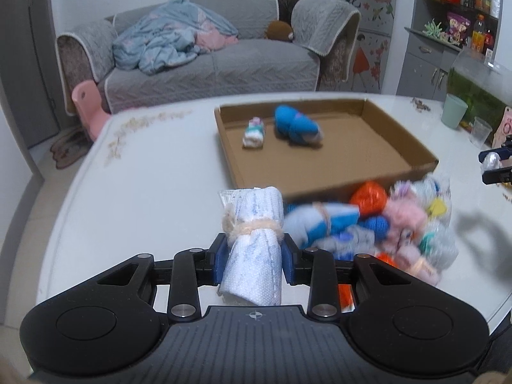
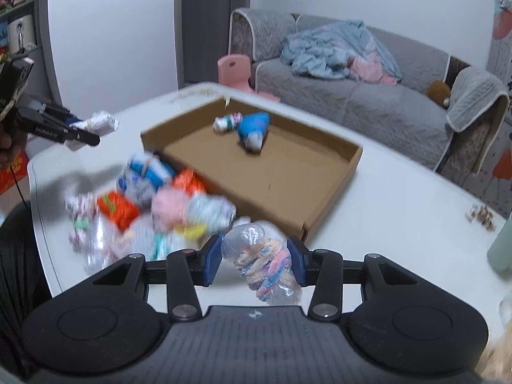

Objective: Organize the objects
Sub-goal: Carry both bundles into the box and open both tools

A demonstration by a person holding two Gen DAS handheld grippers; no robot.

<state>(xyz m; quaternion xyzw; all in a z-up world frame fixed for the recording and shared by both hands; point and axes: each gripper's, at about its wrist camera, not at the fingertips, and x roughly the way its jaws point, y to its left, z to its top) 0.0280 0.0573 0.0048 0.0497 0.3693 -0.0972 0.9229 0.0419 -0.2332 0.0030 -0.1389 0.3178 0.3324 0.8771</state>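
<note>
Each handheld gripper has a black body with a ribbed grey plate bearing a small compass-like mark, flanked by two round black discs. On the left gripper point(image 1: 252, 256) and the right gripper point(image 2: 254, 257) alike, black linkage arms with silver screw heads carry blue fingers; the right one shows one red-capped screw

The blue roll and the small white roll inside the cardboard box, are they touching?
Apart. The left wrist view shows bare box floor between the blue roll and the small white roll.
</note>
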